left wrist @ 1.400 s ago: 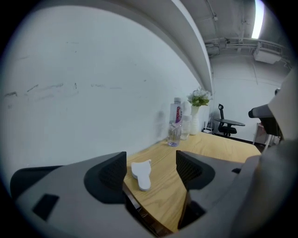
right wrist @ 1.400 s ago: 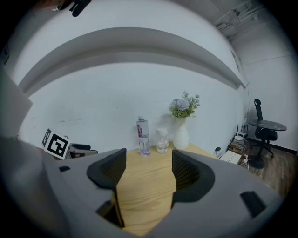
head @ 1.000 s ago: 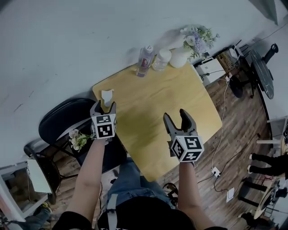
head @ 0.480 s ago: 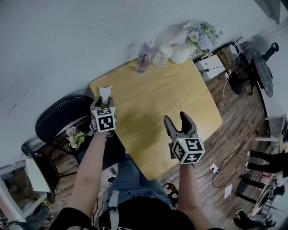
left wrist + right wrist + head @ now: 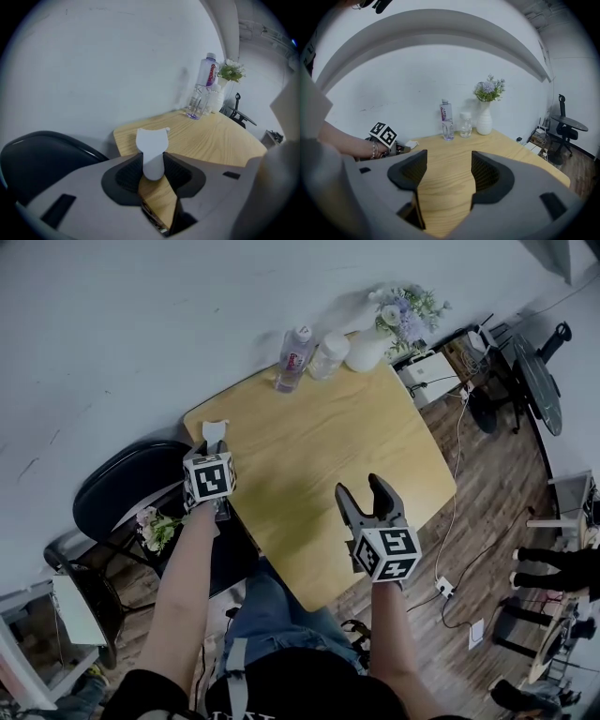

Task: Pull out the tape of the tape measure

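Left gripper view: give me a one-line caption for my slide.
Left tool closing its jaws on a white tape measure at the corner of the wooden table.

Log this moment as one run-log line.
left gripper: jaws closing on white tape measure at table corner | right gripper: open, empty, over table

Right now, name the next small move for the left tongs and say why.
Probably let the closing left tongs finish clamping the white object: its narrow end already sits between their pads, touching both, while the right tongs hang open and empty.
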Demonstrator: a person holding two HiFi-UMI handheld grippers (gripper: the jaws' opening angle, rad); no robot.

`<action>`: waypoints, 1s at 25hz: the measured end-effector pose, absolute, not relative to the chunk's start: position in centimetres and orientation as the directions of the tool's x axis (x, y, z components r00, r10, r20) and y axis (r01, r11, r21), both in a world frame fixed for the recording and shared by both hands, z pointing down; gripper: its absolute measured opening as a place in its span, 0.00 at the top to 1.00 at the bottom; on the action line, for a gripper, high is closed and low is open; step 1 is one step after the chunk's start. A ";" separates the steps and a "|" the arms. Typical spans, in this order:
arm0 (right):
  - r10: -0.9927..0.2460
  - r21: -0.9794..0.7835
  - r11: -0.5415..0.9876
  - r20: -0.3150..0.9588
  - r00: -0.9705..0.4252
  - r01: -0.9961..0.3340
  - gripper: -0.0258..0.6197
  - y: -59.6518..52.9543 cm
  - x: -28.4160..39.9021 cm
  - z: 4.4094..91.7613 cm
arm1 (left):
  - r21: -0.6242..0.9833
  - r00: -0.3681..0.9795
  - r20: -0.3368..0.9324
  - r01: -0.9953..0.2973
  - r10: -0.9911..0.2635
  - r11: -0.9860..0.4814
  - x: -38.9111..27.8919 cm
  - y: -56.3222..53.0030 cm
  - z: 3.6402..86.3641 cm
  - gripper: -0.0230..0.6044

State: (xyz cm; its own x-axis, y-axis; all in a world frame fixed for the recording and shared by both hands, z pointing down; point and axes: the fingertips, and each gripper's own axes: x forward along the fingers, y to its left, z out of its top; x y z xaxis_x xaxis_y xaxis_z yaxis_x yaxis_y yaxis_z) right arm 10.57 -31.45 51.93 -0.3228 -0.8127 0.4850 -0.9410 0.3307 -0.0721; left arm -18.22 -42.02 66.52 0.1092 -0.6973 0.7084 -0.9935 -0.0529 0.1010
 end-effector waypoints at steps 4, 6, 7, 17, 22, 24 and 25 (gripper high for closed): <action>-0.824 -0.062 0.344 0.459 -0.333 -0.937 0.48 -31.3 10.5 50.4 | 0.151 0.151 0.715 -0.987 -0.682 -0.060 -18.2 -41.3 65.3 0.74; -0.834 -0.058 0.347 0.438 -0.336 -0.936 0.48 -31.4 10.5 49.3 | 0.145 0.164 0.706 -0.986 -0.689 -0.085 -17.8 -41.0 64.2 0.74; -0.838 -0.056 0.350 0.428 -0.339 -0.935 0.48 -31.3 10.5 48.7 | 0.142 0.169 0.701 -0.985 -0.693 -0.096 -17.5 -40.8 63.5 0.74; -0.863 -0.062 0.373 0.344 -0.370 -0.926 0.48 -29.3 11.1 44.4 | 0.125 0.214 0.654 -0.977 -0.726 -0.175 -15.2 -37.5 55.8 0.74; -0.877 -0.054 0.380 0.299 -0.378 -0.924 0.50 -28.6 12.0 42.1 | 0.100 0.202 0.627 -0.979 -0.752 -0.180 -14.4 -35.6 52.3 0.74; -0.882 -0.060 0.382 0.274 -0.383 -0.922 0.51 -28.3 12.2 41.3 | 0.093 0.200 0.616 -0.979 -0.762 -0.182 -14.1 -35.0 51.1 0.74; -0.884 -0.062 0.385 0.263 -0.387 -0.921 0.51 -28.2 12.3 40.9 | 0.088 0.198 0.610 -0.979 -0.767 -0.182 -14.0 -34.6 50.5 0.74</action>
